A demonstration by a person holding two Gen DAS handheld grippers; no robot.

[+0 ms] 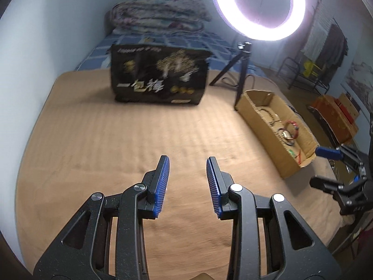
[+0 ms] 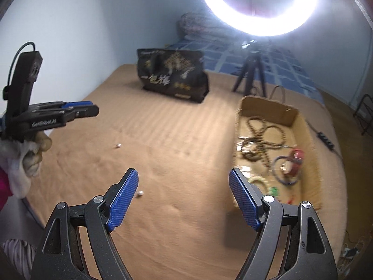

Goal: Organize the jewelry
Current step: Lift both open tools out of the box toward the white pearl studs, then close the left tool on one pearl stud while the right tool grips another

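Observation:
An open cardboard box [image 2: 270,109] on the tan blanket holds jewelry: brown bead strands [image 2: 261,137], a blue bangle [image 2: 286,170], a red piece [image 2: 297,158]. The box [image 1: 265,126] also shows at the right in the left wrist view. Two small silver beads lie loose on the blanket, one near [image 2: 140,194] and one farther [image 2: 118,145]. My right gripper [image 2: 183,186] is open and empty, just left of the box. My left gripper [image 1: 187,177] is open and empty over bare blanket. The right gripper [image 1: 326,165] also shows at the right edge of the left wrist view.
A black printed bag [image 1: 158,77] stands at the back of the blanket. A ring light [image 1: 257,7] on a small black tripod [image 1: 240,70] stands behind the box. Folded quilts [image 1: 158,14] lie on the blue bedding behind. A power strip [image 2: 325,140] lies right of the box.

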